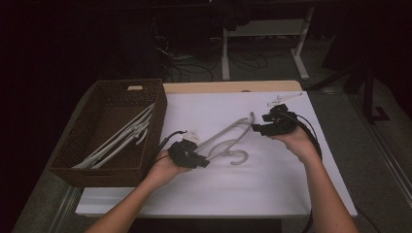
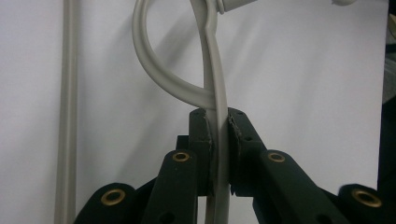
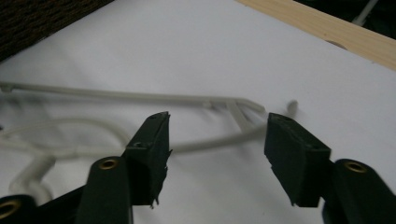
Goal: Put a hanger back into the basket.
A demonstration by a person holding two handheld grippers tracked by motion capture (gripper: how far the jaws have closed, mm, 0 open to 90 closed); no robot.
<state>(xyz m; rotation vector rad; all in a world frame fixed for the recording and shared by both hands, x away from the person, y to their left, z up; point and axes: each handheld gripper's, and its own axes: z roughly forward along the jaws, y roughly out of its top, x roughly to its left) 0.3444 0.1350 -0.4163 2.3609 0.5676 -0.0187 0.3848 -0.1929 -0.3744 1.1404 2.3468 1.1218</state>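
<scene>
Left tool [image 2: 218, 140] grips hanger [image 2: 212, 79]; right tool [image 3: 217, 144] open; white table [image 1: 272, 179], dark room.

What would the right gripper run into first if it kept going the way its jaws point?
Probably the grey hanger: in the right gripper view it lies on the white table just beyond the open right gripper. Depth is unclear, so the jaws might pass above it.

From above the near edge we look forward and down across the white table [image 1: 272, 184]. Each gripper camera sits very close behind its own jaws, facing 12 o'clock along them. All three views share the grey hanger [image 1: 228, 138] [image 2: 215, 70] [image 3: 140, 97].
</scene>
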